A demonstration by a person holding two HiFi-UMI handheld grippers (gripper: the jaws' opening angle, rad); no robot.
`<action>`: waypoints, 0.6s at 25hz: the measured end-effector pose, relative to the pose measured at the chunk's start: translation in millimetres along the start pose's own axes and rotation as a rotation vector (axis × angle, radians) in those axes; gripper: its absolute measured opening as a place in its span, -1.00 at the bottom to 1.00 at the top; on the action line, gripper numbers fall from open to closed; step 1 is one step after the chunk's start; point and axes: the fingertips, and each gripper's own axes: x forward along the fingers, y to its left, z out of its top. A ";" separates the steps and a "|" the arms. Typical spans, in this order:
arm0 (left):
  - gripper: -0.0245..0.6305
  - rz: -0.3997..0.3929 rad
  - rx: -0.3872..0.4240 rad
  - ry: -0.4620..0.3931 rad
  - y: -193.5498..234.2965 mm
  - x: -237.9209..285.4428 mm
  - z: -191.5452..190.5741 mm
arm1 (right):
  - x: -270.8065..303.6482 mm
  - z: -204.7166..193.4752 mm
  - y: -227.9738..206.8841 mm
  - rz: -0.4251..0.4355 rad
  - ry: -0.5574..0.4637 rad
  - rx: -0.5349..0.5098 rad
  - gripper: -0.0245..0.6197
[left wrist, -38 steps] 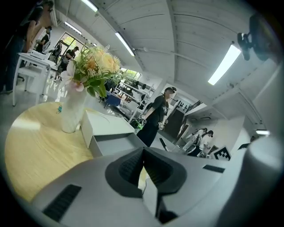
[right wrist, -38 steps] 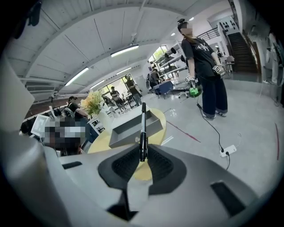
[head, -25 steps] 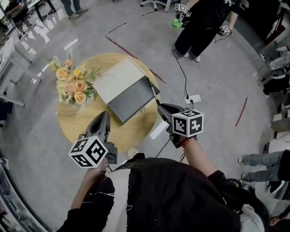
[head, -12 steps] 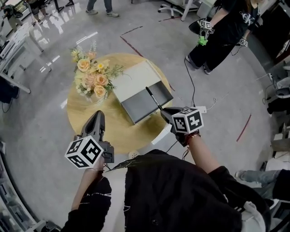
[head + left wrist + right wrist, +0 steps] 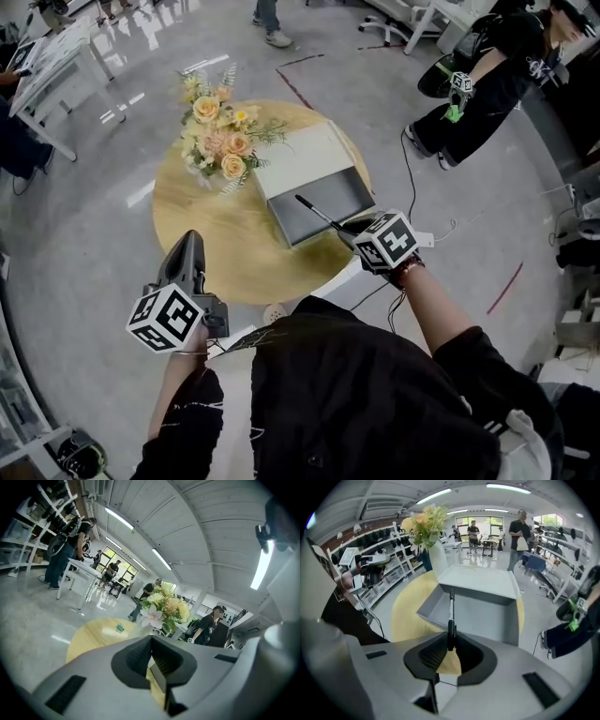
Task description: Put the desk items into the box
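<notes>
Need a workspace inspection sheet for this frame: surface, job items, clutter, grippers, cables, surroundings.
Surface: round wooden table.
Job's things: open grey box, nothing seen inside; black pen held over it.
Clutter: peach-and-yellow flower bouquet; small teal object on the table.
Grippers: left gripper jaws together, empty; right gripper jaws shut on the pen.
Cables: black cable on the floor right of the table.
Surroundings: standing person in black, white desk.

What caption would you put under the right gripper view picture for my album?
The right gripper holds a black pen over the open grey box on a round wooden table, flowers behind.
</notes>
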 end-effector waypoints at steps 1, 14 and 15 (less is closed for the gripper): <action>-0.90 0.011 -0.007 -0.006 4.2 -3.5 -1.0 | 2.4 0.6 -0.1 0.002 0.028 -0.038 -0.73; -0.90 0.118 -0.064 -0.094 13.1 -25.2 -8.4 | 12.9 17.7 -20.7 0.017 0.246 -0.483 -0.73; -0.90 0.128 -0.065 -0.104 12.6 -25.1 -7.0 | 14.7 19.3 -23.7 0.024 0.253 -0.506 -0.73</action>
